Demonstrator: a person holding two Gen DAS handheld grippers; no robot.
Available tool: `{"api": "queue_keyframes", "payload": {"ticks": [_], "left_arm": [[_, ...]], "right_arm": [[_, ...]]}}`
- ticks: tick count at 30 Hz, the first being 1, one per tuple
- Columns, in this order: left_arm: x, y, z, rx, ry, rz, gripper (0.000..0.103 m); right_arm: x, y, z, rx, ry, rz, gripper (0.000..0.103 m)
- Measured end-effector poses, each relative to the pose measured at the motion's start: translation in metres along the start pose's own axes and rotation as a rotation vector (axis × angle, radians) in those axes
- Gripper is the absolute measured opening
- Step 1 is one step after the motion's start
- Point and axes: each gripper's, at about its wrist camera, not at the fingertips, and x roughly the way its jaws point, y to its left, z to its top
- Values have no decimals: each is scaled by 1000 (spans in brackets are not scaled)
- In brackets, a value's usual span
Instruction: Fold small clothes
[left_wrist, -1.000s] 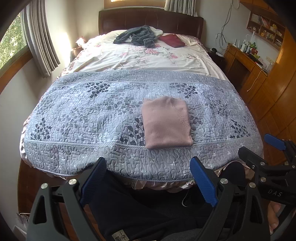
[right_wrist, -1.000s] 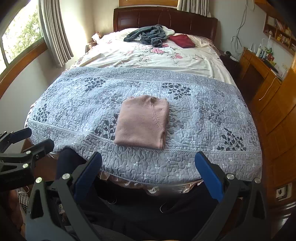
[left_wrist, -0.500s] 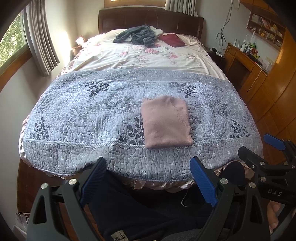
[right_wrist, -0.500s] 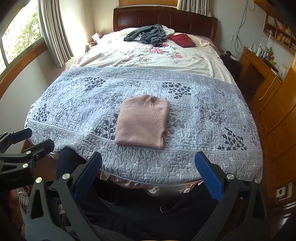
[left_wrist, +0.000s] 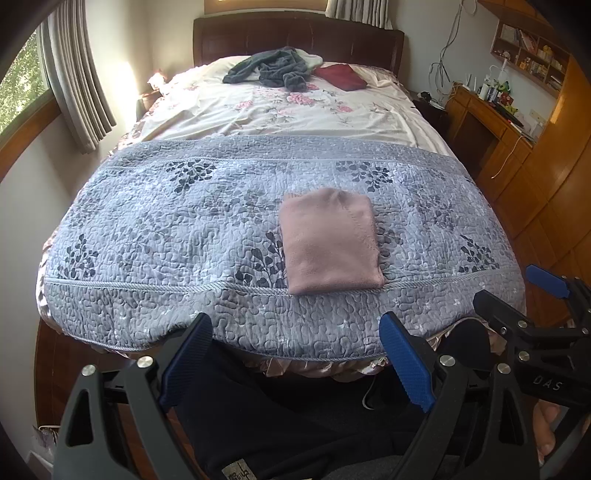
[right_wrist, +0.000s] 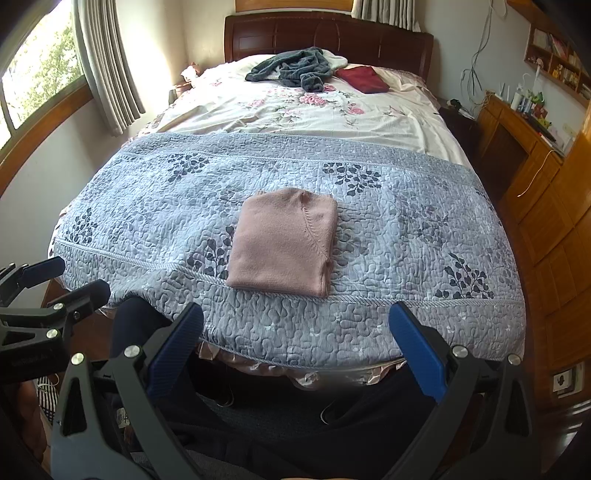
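1. Left wrist view: my left gripper (left_wrist: 295, 358) hangs spread wide and empty, short of the bed's foot. The folded pink sweater (left_wrist: 330, 242) lies on the grey quilt (left_wrist: 155, 229) at my 12 to 1 o'clock, long axis running away from me.
2. Right wrist view: my right gripper (right_wrist: 295, 347) is spread too, holding nothing. The sweater (right_wrist: 284, 240) sits at 12 o'clock, about as near to either hand, I judge.

home bedroom: bed (left_wrist: 295, 110), headboard (left_wrist: 295, 37), curtains (left_wrist: 77, 81).
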Motion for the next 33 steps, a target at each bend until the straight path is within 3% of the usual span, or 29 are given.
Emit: {"api": "queue_keyframes", "payload": {"ticks": [33], "left_arm": [[0, -1, -4, -2, -3, 5, 92]], "right_arm": [[-4, 5, -1, 12, -12, 10, 100]]}}
